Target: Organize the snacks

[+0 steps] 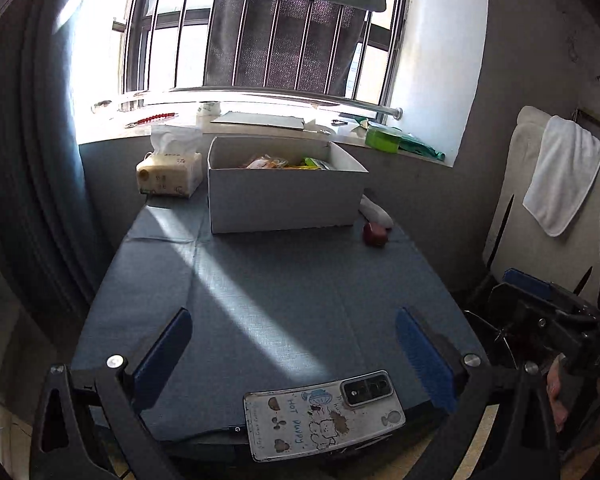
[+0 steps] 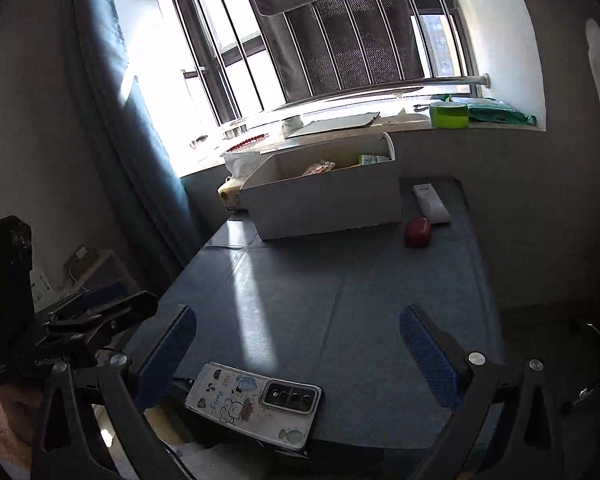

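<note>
Both grippers hang back at the near edge of the table [image 1: 284, 292], empty. Left gripper [image 1: 296, 344] jaws apart, right gripper [image 2: 300, 348] jaws apart, nothing between them. Snacks [image 1: 284, 162] sit inside the white box [image 1: 284, 196] at the far end, by the window sill, so they look already gathered. No loose snack shows on the cloth. Phone [image 1: 324, 416] lies face down at the near edge, under the grippers, clear of the work area. Red case [image 2: 418, 232] and white remote [image 2: 432, 202] sit right of the box, tissue pack [image 1: 170, 172] left of it. Likely done or idle.
</note>
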`<state>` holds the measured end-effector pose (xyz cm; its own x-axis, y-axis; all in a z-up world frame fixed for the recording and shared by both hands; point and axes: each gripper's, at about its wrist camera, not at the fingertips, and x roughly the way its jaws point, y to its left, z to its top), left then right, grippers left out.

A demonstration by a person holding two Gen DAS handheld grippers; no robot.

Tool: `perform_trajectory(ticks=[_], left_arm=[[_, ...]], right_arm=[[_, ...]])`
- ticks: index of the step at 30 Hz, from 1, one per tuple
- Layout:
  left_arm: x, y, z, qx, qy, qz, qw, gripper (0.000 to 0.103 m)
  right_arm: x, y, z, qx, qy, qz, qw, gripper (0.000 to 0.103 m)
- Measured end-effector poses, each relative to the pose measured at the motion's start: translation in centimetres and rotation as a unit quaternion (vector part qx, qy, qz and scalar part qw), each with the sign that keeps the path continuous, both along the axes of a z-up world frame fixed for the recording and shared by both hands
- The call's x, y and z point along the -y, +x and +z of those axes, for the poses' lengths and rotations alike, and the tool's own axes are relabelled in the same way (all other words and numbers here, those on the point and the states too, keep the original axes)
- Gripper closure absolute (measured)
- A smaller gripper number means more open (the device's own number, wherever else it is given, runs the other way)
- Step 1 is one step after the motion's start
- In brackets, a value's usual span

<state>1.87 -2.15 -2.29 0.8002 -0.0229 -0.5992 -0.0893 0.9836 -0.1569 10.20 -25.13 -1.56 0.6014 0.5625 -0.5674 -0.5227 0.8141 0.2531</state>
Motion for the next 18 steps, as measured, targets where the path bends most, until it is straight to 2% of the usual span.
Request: perform_trajectory(ticks=[12, 18], left_arm=[[0.1, 0.3, -0.2, -0.005, 0.015, 0.002, 0.9999, 0.0], [0.0, 0.3, -0.3, -0.006, 0.006, -0.001, 1.0, 0.0]], right_arm=[[-1.3, 0.0, -0.7, -0.005, -0.022, 0.01, 1.0, 0.0], [-1.3, -0.2, -0.6, -0.002, -0.025, 0.011, 1.0, 0.0]])
